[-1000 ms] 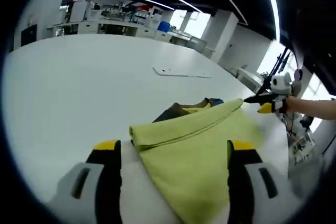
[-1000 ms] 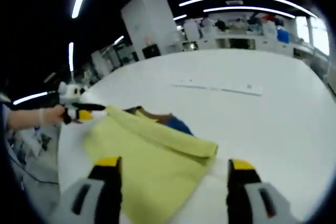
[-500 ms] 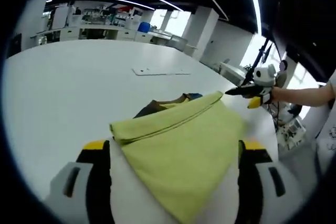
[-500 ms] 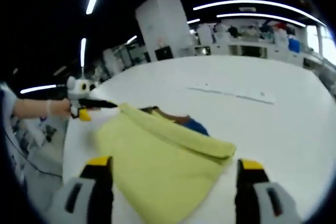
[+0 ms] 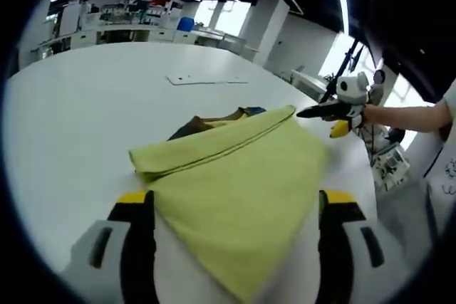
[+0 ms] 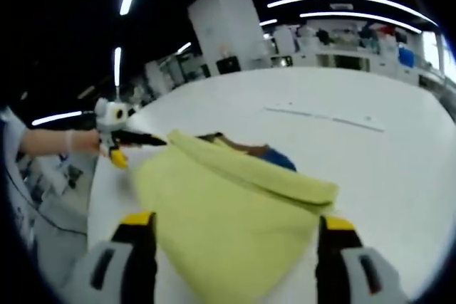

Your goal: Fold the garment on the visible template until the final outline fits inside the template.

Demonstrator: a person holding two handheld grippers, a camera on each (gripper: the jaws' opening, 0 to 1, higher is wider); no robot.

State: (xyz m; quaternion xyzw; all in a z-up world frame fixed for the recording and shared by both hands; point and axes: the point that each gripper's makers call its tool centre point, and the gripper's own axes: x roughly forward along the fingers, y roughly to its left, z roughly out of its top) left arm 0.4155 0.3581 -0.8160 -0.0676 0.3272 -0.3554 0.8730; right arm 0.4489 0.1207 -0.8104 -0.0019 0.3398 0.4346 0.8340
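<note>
ITEM: garment [image 5: 235,183], yellow-green, lying on white surface [image 5: 78,112], toward its near edge, between both hand-held grippers.
- Cond.: folded at least once. Doubled fold edge runs along far side; flat panel spreads toward near edge. Dark brown + blue cloth [image 5: 214,120] peeks out from under far fold; can't tell if inner part of same garment or a separate piece.
- Same item in right gripper view: garment [image 6: 228,211], fold edge on far side, blue/brown bit [image 6: 263,153] past it.

ITEM: left hand-held gripper [image 5: 231,201]
- Jaws spread wide, yellow-tipped, either side of the near panel; nothing pinched. Seen from right gripper view [image 6: 139,142], its tips sit at or just beside the garment's far-left corner; contact can't be told. A person's hand holds it.

ITEM: right hand-held gripper [image 6: 231,222]
- Jaws spread wide, straddling near panel, nothing pinched. In left gripper view [image 5: 320,112] its tips sit just beside the garment's far-right corner; grip on cloth can't be told.

ITEM: template
- No outline made out under or around the garment. Thin flat white sheet [image 5: 206,79] lies well apart, toward far edge; purpose unclear.

STATUS (judged): partway. First fold(s) in. Fit vs. template unverifiable here. Likely left: further fold(s), tidy edges, check outline.
</note>
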